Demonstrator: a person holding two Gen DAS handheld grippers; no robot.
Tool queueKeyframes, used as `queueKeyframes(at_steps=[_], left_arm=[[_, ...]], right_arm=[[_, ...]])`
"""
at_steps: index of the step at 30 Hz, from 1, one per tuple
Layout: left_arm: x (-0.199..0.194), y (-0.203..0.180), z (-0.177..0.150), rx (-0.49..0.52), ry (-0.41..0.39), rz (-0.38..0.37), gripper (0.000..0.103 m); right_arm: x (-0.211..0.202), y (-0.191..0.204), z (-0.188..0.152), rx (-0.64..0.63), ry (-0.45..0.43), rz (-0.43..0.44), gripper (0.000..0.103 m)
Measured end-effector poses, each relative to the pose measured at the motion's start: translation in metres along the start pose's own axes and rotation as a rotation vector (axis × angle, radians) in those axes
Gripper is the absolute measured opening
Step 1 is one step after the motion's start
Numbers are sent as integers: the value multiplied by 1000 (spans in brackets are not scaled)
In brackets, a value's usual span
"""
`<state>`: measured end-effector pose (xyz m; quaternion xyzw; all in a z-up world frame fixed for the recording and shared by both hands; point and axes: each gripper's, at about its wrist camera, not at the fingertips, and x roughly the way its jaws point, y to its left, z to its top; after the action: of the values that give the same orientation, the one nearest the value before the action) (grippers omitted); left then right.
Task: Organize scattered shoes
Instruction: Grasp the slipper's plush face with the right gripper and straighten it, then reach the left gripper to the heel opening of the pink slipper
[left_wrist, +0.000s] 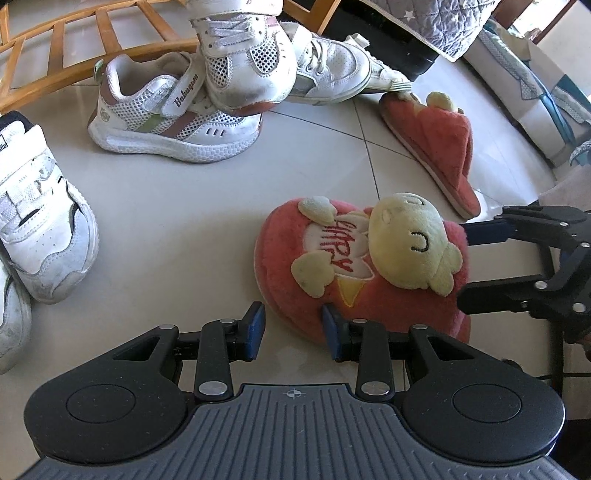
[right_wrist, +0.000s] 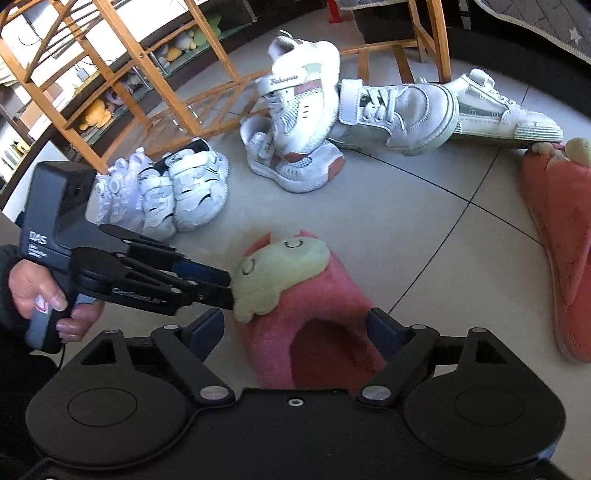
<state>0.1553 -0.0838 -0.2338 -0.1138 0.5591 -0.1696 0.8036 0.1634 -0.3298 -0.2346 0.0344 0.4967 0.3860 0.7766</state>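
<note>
A pink plush slipper (left_wrist: 354, 266) (right_wrist: 306, 332) with a yellow doll on top lies on the tiled floor between both grippers. My left gripper (left_wrist: 293, 326) (right_wrist: 229, 290) is at its toe, fingers narrowly apart; the toe rim sits partly between them and the left pad stands just clear of it. My right gripper (right_wrist: 295, 326) (left_wrist: 465, 266) is wide open around the heel end, pads not pressing. The matching slipper (left_wrist: 436, 147) (right_wrist: 554, 240) lies tilted on its side farther off. Hidden: the near slipper's sole.
Two pink-and-white mesh sneakers (left_wrist: 166, 122) (right_wrist: 295, 122) are stacked, with white lace-up sneakers (left_wrist: 340, 70) (right_wrist: 399, 114) beside them. A row of white strap sneakers (right_wrist: 166, 188) (left_wrist: 40, 221) stands left. A wooden rack (left_wrist: 55, 37) and wooden frame (right_wrist: 92, 92) stand behind. A hand (right_wrist: 40, 299) holds the left gripper.
</note>
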Motion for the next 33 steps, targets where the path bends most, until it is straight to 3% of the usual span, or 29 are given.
queueKeyframes(at_steps=[14, 33], left_arm=[[5, 1, 10, -2, -7, 8, 30], [2, 5, 16, -9, -27, 27, 30]], right_arm=[[10, 4, -3, 13, 59, 9, 90], [17, 27, -8, -36, 178, 121, 90]])
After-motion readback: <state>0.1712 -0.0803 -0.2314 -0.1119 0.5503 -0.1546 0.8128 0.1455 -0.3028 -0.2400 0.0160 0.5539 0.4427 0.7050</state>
